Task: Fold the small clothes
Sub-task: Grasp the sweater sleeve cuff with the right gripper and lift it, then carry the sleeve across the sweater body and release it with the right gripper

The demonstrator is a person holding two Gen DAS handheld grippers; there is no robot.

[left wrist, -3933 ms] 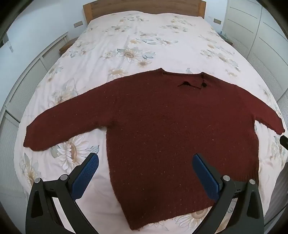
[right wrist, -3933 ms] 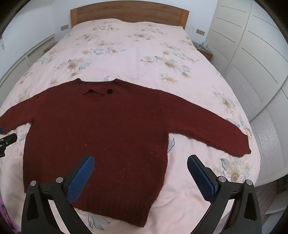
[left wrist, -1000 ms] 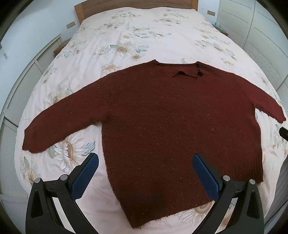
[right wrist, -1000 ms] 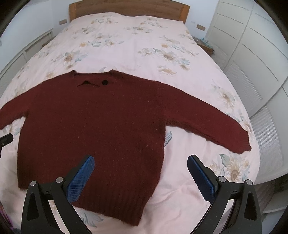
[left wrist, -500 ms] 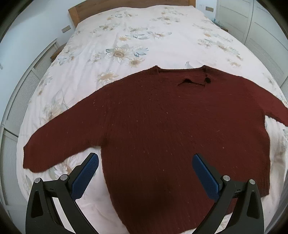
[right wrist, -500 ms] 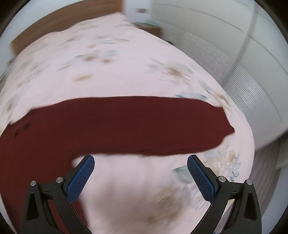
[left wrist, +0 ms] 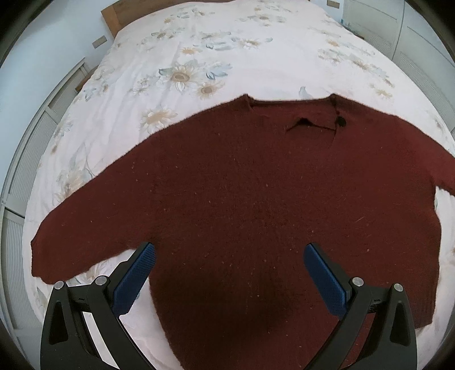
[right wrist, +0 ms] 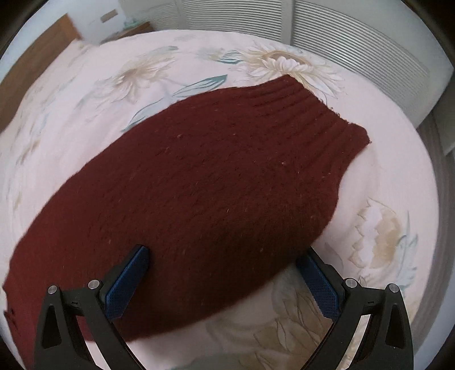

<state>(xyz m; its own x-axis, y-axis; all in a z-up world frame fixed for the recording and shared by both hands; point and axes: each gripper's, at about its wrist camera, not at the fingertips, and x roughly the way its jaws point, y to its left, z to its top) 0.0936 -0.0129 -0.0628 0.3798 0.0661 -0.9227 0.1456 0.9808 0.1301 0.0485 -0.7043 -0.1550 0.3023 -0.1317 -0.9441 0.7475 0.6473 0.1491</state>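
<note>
A dark red knitted sweater point(left wrist: 256, 205) lies flat on the bed, neckline toward the headboard, both sleeves spread out. My left gripper point(left wrist: 229, 256) hovers open above the sweater's lower body, near the left armpit, with nothing between its blue pads. In the right wrist view the right sleeve point(right wrist: 213, 176) fills the frame, its ribbed cuff point(right wrist: 327, 113) pointing up and right. My right gripper point(right wrist: 227, 261) is open and low over the sleeve, one pad on each side of it; contact cannot be judged.
The bed has a pale floral cover point(left wrist: 199, 51) and a wooden headboard point(left wrist: 113, 11). White slatted wardrobe doors point(right wrist: 341, 37) stand close to the bed's right side, and a slatted unit point(left wrist: 25, 159) runs along the left.
My right gripper swung right and dropped close over the right sleeve near its cuff. The left gripper moved nearer to the sweater's body. Both stayed open.
</note>
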